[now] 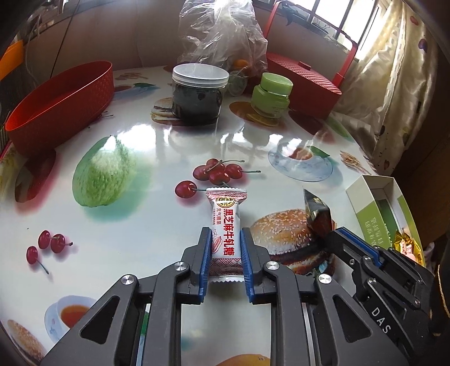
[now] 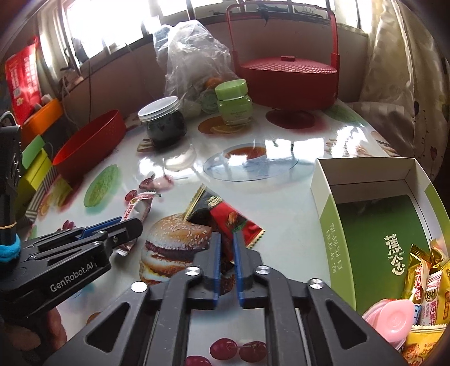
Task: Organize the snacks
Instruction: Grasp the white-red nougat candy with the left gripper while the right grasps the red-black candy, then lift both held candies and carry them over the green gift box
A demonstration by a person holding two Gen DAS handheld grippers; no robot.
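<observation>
A: What was the room like?

B: Daylight came through barred windows behind a round counter covered in a glossy cloth printed with cherries, burgers and teacups. A pale patterned curtain hung at the right.

A: And what stood on the counter?

B: At the far side, a dark jar with a white lid, a green jar near it, a crumpled clear bag behind them, and a lidded red basket with a tall handle. A red tub sat at the left edge. An open green-and-white box lay at the right, with wrapped snacks and a pink cup piled in its near end.

A: The claws?

B: The left claw was clenched on a white-and-pink candy, which lay flat on the cloth just below the printed cherries. The right claw was clamped on a red-and-black packet, over the printed burger, between the candy and the box. The packet's far end was tilted up off the cloth in the left wrist view.
</observation>
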